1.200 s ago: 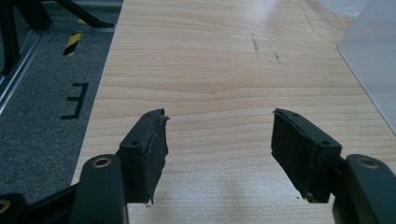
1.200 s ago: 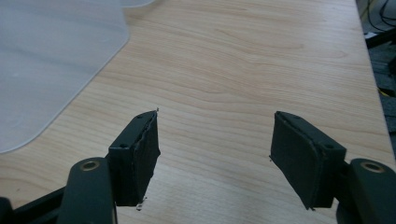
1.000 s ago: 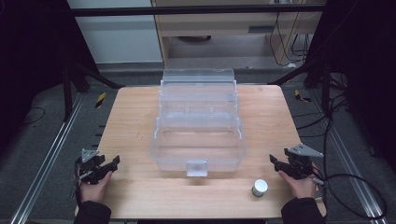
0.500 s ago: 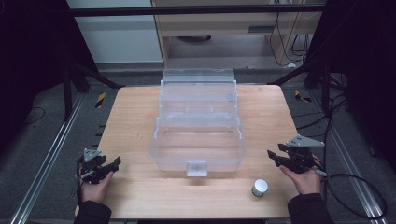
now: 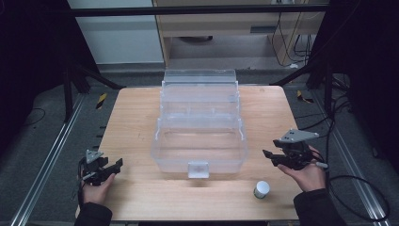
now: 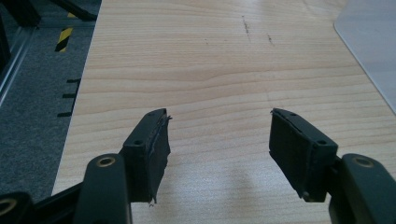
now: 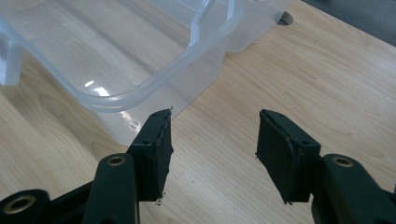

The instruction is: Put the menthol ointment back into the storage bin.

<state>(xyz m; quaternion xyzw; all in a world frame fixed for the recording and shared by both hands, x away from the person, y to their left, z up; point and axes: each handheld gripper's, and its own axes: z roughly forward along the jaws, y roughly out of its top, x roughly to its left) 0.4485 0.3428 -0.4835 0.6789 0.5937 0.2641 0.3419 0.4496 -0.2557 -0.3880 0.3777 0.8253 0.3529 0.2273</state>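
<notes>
Table: light wooden table (image 5: 136, 117), grain running left to right in the high view, a few small dark marks on it in the left gripper view.

Big thing in the middle: clear plastic box (image 5: 200, 141), open, its lid (image 5: 199, 77) standing up at the far end. Long axis runs from the person's side toward the far edge. The latch tab (image 5: 198, 168) faces the person.

Small stuff: white round jar (image 5: 261, 189) near the front edge, to the right of the latch, just in front of the right hand (image 5: 308, 172). Apart from the box, not touching it.

Left gripper (image 5: 109, 168): low at the front left corner, held in the left hand (image 5: 96, 188), jaws spread wide with bare wood between them (image 6: 219, 140). Holding nothing, pointing roughly toward the box, whose corner is off to the right in its own view.

Right gripper (image 5: 269, 157): to the right of the box, raised a bit, grey plate on top. Jaws wide apart too (image 7: 212, 140), nothing in them. The box's rounded corner (image 7: 154, 84) is right ahead of its left jaw, close but I can't tell if it touches.

In the way: nothing sits between either gripper and the box.

Around: dark floor, metal rails, cables on the right.
</notes>
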